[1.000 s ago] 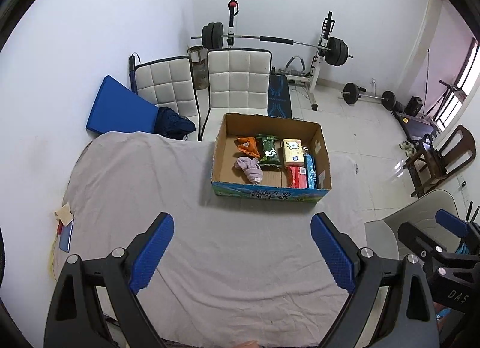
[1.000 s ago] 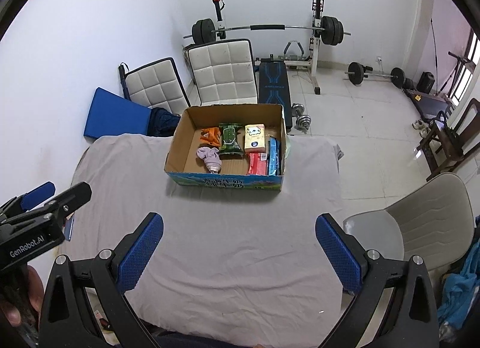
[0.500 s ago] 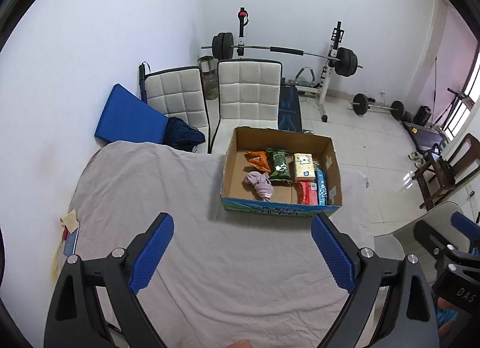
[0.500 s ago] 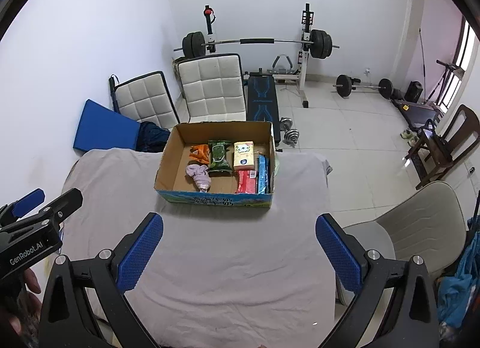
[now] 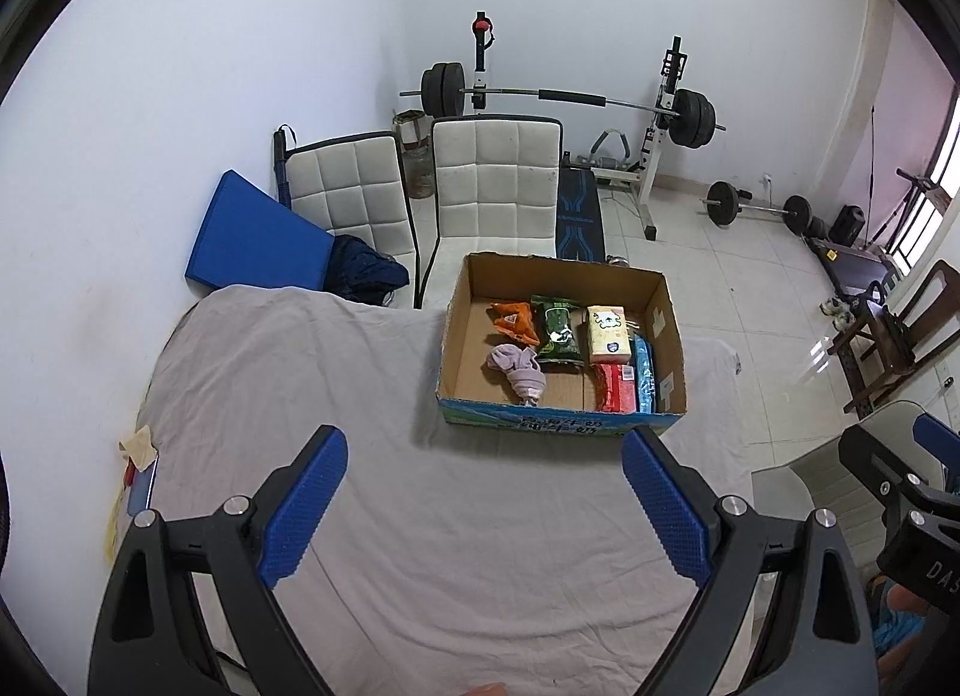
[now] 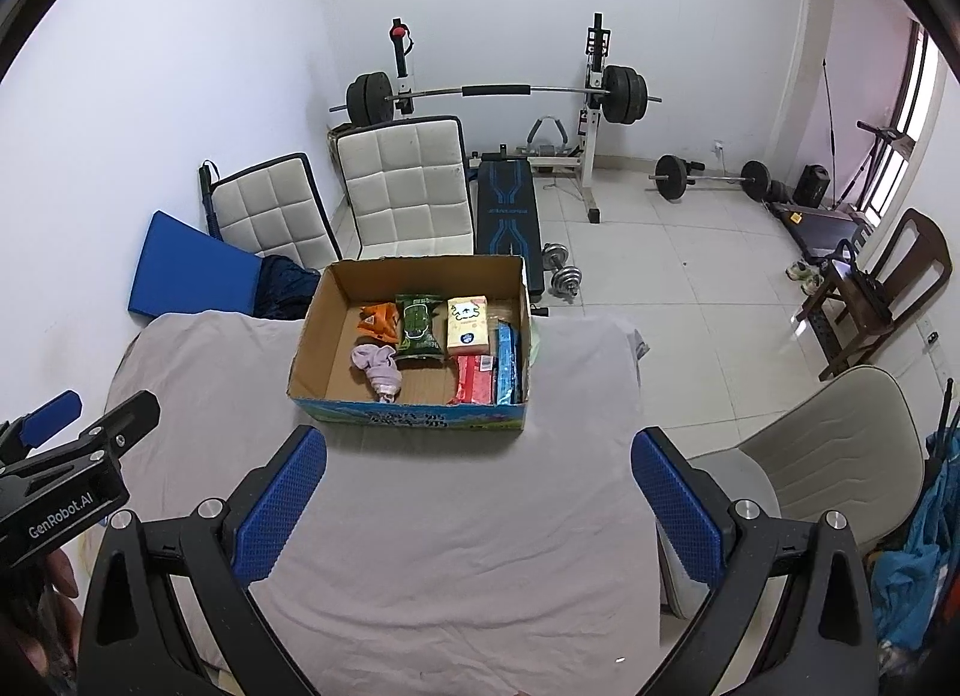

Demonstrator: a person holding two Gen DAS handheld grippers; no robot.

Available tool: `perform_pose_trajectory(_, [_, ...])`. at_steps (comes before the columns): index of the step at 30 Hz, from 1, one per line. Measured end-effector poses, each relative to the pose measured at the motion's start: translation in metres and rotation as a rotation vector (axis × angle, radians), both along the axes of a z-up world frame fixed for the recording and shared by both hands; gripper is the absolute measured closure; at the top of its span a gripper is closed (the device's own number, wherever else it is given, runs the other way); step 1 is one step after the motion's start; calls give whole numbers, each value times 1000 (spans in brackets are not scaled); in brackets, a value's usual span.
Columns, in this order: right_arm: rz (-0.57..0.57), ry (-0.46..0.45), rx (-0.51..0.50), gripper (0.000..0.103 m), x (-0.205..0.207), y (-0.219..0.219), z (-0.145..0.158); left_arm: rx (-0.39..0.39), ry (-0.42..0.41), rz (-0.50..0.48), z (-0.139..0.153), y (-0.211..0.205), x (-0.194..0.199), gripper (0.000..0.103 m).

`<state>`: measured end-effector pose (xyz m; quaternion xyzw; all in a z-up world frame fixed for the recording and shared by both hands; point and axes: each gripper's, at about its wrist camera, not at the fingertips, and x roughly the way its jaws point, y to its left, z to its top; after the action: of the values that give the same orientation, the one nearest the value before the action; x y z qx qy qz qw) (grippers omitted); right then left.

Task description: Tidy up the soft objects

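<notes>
An open cardboard box (image 5: 666, 300) (image 6: 312, 336) stands at the far side of a grey-sheeted table (image 5: 420, 516) (image 6: 456, 546). Inside lie a pink cloth bundle (image 5: 517, 369) (image 6: 377, 366), an orange packet (image 5: 512, 319) (image 6: 377, 320), a green packet (image 5: 558, 329) (image 6: 419, 325), a yellow tissue pack (image 5: 609, 333) (image 6: 468, 321), a red pack (image 5: 615, 387) (image 6: 474, 379) and a blue pack (image 5: 645, 372) (image 6: 507, 363). My left gripper (image 5: 483, 507) and right gripper (image 6: 480, 510) are open and empty, held high above the near part of the table, well back from the box.
Two white padded chairs (image 5: 492, 186) (image 6: 408, 186) and a blue mat (image 5: 252, 240) stand beyond the table. A barbell rack (image 5: 564, 96) is at the back wall. A beige chair (image 6: 840, 444) is at the right. Small items (image 5: 138, 456) lie at the table's left edge.
Both grippers have risen and pulled back. The box and table look smaller and lower in both views. Both stay open.
</notes>
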<state>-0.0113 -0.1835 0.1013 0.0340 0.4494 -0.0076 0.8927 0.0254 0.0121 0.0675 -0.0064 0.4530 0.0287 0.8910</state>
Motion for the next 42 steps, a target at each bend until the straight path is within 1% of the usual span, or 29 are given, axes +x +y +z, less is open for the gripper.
perform_pose_trajectory(21, [24,-11,-2,0,13,1,2,1,-14,3,0,-2,5,9])
perform_pose_trajectory(42, [26,-15,-5,0,11,2,3,2,-14,4,1,0,6,9])
